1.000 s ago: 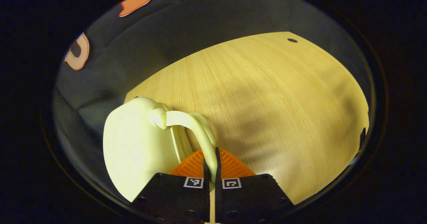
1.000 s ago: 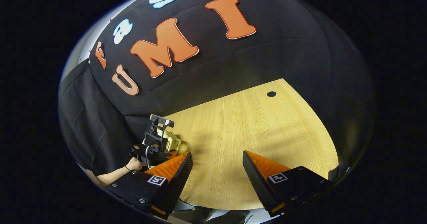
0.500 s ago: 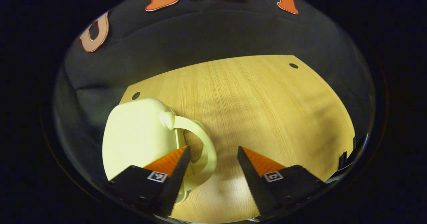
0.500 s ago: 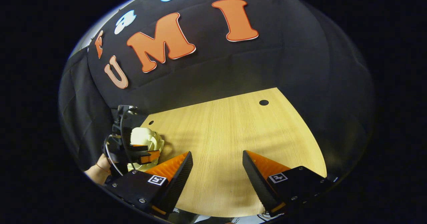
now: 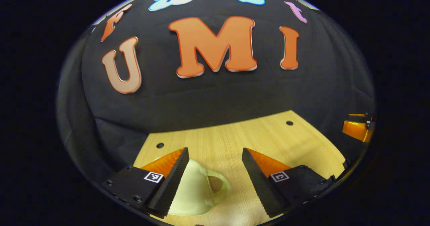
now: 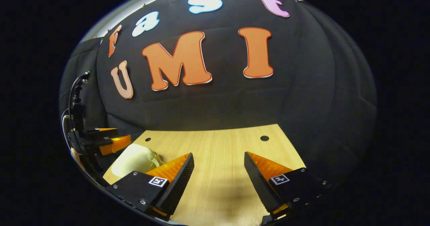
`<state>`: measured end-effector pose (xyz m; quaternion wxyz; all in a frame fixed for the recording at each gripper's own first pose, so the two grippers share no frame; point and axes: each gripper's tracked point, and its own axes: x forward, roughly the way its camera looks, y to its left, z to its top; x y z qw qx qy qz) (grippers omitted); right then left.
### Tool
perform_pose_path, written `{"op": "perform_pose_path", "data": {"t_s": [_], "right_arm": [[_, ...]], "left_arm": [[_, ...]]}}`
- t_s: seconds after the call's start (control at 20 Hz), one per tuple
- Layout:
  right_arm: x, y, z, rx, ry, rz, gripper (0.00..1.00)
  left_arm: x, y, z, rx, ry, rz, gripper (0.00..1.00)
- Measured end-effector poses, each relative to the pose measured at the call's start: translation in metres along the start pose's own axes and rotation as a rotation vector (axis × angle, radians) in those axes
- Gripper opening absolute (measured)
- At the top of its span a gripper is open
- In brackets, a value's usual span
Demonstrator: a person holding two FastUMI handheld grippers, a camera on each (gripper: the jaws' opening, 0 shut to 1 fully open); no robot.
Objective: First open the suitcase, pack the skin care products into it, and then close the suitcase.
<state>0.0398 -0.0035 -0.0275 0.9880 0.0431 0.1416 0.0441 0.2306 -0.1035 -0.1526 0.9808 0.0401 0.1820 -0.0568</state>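
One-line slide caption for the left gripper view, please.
Open left gripper above the closed pale suitcase lying on the wooden table, handle free between its fingers.

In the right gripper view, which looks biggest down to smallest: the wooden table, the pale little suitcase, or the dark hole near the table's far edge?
1. Table
2. Suitcase, partly hidden behind the right gripper
3. Hole

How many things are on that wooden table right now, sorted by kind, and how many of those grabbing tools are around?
Pale cream suitcase with a loop handle, lying on the table: 1
Handheld tools, both open and holding nothing: 2, the left tool and the right tool
Total: 3
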Motion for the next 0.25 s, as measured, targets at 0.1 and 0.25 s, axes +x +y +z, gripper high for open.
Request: {"op": "perform_pose_path", "data": {"t_s": [0.1, 0.25], "right_arm": [[-0.007, 0.01, 0.018, -0.012, -0.076, -0.02, 0.95], [-0.019, 0.018, 0.038, -0.044, -0.18, -0.073, 0.95]], "left_arm": [[-0.011, 0.0, 0.008, -0.04, -0.091, 0.025, 0.99], [-0.035, 0.014, 0.015, -0.129, -0.21, 0.039, 0.99]]}}
